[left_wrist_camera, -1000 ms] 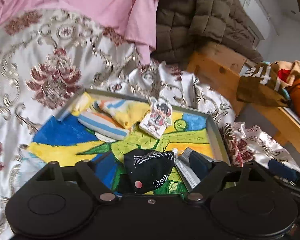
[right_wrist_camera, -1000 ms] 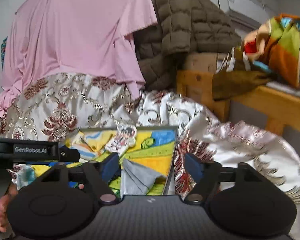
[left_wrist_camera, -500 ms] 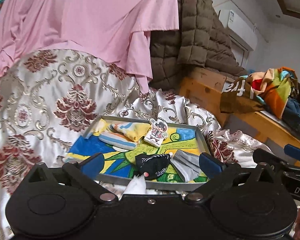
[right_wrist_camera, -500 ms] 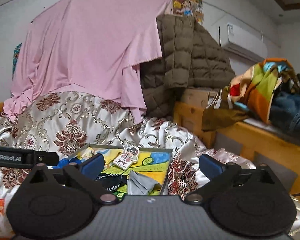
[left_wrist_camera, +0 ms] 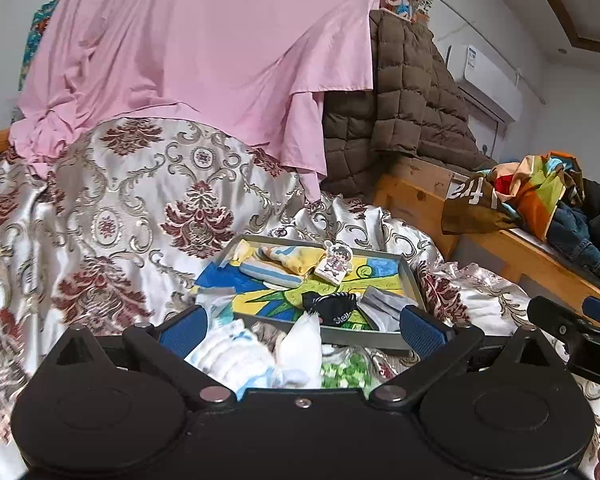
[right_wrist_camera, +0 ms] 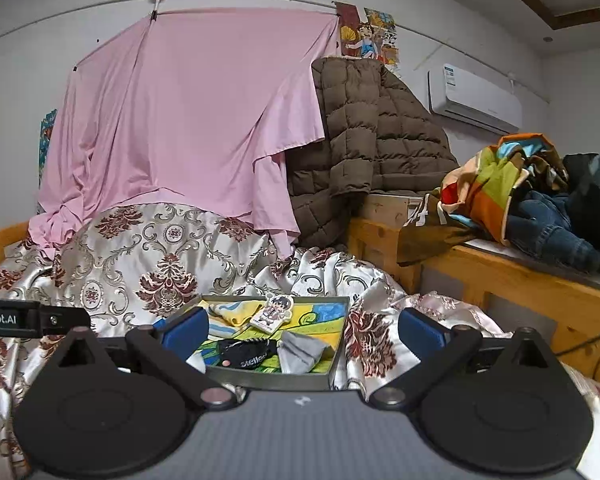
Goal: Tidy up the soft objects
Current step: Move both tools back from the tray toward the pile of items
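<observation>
Socks (left_wrist_camera: 236, 356) (white, limp, light) sit below your left gripper (left_wrist_camera: 300, 326); both jaws wide, empty—pinch the bunched middle.

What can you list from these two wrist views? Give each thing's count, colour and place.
tray: one, grey rim, colourful base, on bedspread
black sock: one, tray front
grey sock: one, beside black sock
yellow-blue socks: a few, tray back
cartoon charm: one, tray back
white socks: a few, in front of tray
bedspread: one, silver and maroon
pink sheet: one, hanging
brown quilted coat: one, right of sheet
left gripper: open, empty
right gripper: open, empty
</observation>
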